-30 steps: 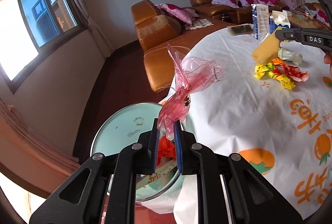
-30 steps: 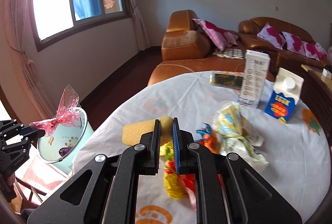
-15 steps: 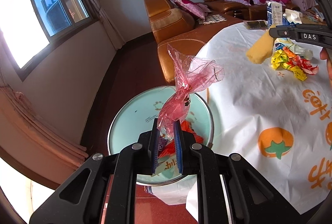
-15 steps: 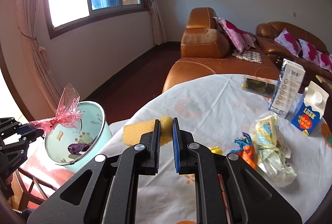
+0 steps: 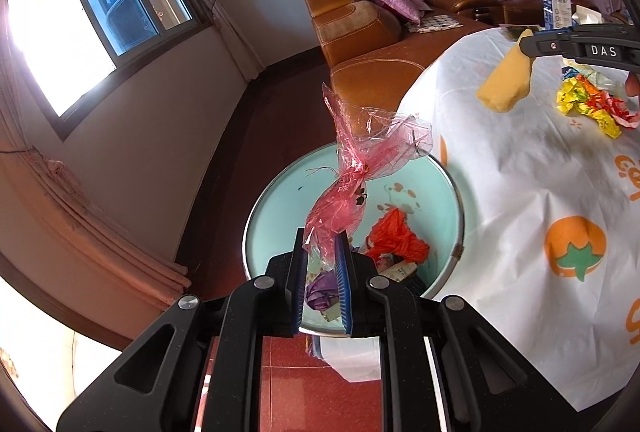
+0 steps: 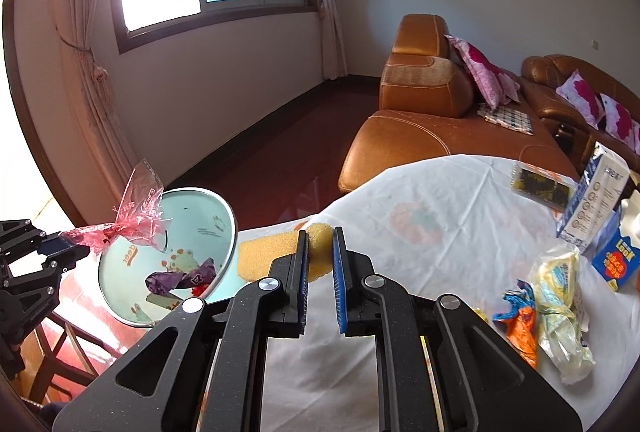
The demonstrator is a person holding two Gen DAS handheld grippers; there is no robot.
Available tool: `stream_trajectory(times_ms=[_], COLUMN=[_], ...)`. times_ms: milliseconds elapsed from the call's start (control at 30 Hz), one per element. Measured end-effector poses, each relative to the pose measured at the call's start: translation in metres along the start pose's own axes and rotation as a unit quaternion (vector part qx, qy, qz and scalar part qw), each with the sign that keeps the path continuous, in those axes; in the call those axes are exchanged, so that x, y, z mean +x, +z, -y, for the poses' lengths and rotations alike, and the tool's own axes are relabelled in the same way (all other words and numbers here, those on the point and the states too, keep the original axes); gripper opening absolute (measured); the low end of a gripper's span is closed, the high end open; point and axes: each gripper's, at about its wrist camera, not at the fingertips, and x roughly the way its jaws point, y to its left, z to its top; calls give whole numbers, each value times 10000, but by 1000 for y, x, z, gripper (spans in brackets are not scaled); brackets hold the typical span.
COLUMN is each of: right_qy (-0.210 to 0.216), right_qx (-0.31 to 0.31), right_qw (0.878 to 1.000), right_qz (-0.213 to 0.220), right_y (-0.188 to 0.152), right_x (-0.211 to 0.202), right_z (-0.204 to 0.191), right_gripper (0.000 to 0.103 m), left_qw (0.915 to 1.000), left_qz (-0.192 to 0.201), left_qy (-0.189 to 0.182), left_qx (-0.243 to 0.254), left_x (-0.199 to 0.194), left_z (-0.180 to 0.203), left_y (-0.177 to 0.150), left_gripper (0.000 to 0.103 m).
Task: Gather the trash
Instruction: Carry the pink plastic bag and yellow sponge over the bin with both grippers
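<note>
Left gripper (image 5: pixel 323 252) pinching a pink cellophane wrapper (image 5: pixel 352 188) above the trash bin (image 5: pixel 256 216).

The wrapper's lower end is clamped between the blue pads, and its twisted body and flared top reach up over the bin's open mouth; in the right wrist view it (image 6: pixel 132 220) hangs just beside the bin's rim (image 6: pixel 230 216). Inside the bin lie an orange scrap (image 5: pixel 394 236) and a purple wrapper (image 5: pixel 322 290). The right gripper (image 6: pixel 320 250) sits over the tabletop (image 6: pixel 432 232) beside the bin, its jaws a narrow gap apart with nothing between them. Past its tips, nearer the bin, lies a yellow sponge (image 6: pixel 264 256); farther from the bin are crumpled wrappers (image 6: pixel 560 308) and two cartons (image 6: pixel 596 204).
</note>
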Motion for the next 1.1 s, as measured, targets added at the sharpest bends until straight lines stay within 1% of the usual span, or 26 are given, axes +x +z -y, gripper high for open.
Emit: stream_trajectory(times_ms=[667, 867, 1100], right_qy=[320, 424, 514], right_qx=[-434, -576, -652], right_qw=[9983, 9971, 9962], right_qz=[-206, -255, -271], right_y=[8, 8, 9], right_x=[32, 37, 42], right_z=[-50, -67, -78], right_gripper=[12, 12, 12], left_qw=[9992, 9985, 9977], left_qz=[-229, -299, -347], left_qy=[300, 387, 457], left_qx=[-135, -262, -363], left_x=[12, 17, 19], left_z=[-26, -39, -50], left_y=[-11, -15, -19], left_gripper=[14, 14, 14])
